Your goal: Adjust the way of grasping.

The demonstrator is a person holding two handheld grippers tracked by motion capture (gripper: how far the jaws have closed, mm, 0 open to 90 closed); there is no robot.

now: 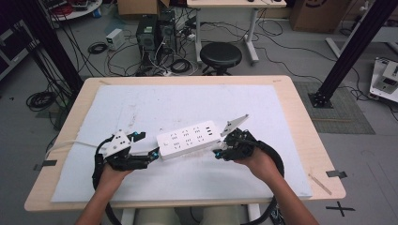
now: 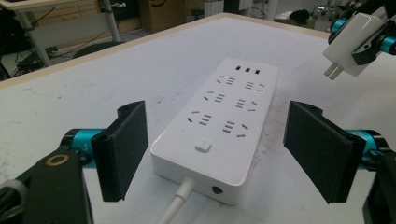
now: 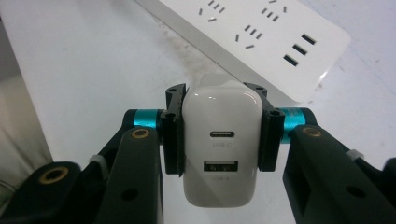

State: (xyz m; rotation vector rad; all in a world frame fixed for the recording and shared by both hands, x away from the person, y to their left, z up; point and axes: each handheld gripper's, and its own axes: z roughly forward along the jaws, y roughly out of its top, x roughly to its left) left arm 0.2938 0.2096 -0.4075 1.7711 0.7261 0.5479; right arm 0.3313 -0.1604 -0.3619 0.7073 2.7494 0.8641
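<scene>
Right gripper (image 3: 219,140) holds a white charger (image 3: 220,144) tight between its jaws, prongs not yet in any socket. Power strip (image 2: 219,126) lies on the table just ahead of it. Left gripper (image 2: 224,154) is wide open around the strip's cord end, w/o touching. Probably plugging in is left.

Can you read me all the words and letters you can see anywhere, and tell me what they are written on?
"USB-C": on the white charger in the right gripper, under its upper port.
Faint label under its lower port: too blurred to read.
Power strip: no readable text.
Cardboard boxes behind the table: no readable print.
</scene>
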